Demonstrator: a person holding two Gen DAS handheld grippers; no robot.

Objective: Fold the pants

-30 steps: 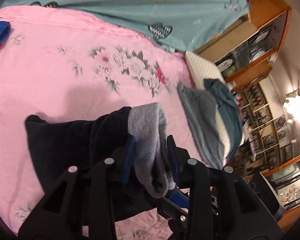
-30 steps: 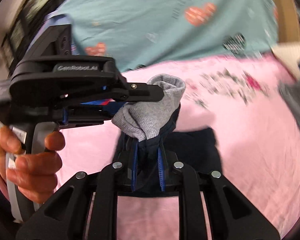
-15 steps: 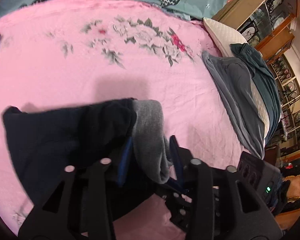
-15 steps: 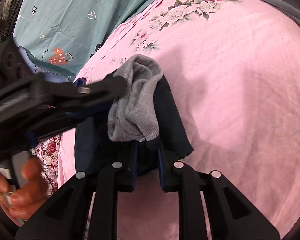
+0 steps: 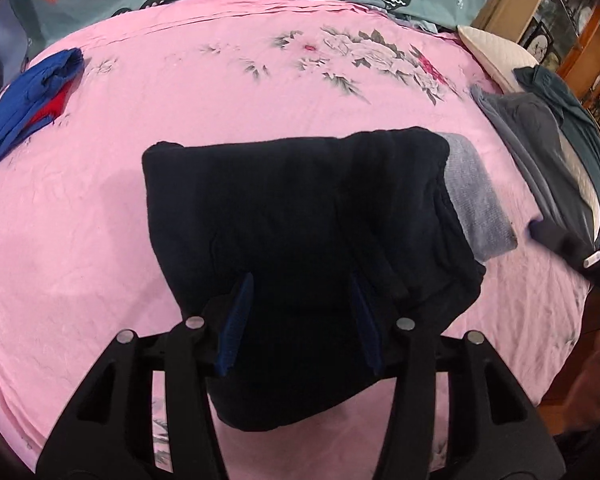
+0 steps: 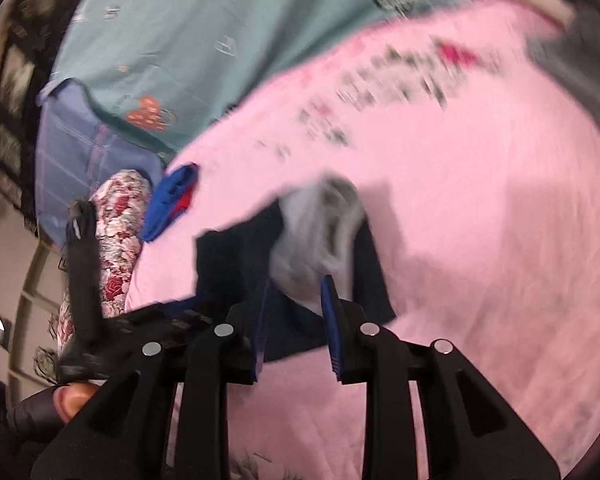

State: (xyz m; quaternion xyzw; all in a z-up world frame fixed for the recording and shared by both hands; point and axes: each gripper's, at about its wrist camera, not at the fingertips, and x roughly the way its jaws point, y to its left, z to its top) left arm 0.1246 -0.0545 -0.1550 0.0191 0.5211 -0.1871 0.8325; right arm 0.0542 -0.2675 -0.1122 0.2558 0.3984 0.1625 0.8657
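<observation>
I see the folded dark pants (image 5: 300,216) lying on the pink bedsheet (image 5: 180,92), both my left gripper (image 5: 300,308) and right gripper (image 6: 296,304) spread wide above them; blue clothes (image 5: 28,92) lie far left, grey garments (image 5: 540,148) right.

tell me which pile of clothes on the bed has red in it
The blue pile at the far left edge; the dark pants and the grey clothes on the right show no red.

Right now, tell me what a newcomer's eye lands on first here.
The folded dark navy pants with a grey waistband lie mid-bed on the pink floral sheet, beneath the open left gripper. A blue-and-red garment sits near the bed's left edge.
</observation>
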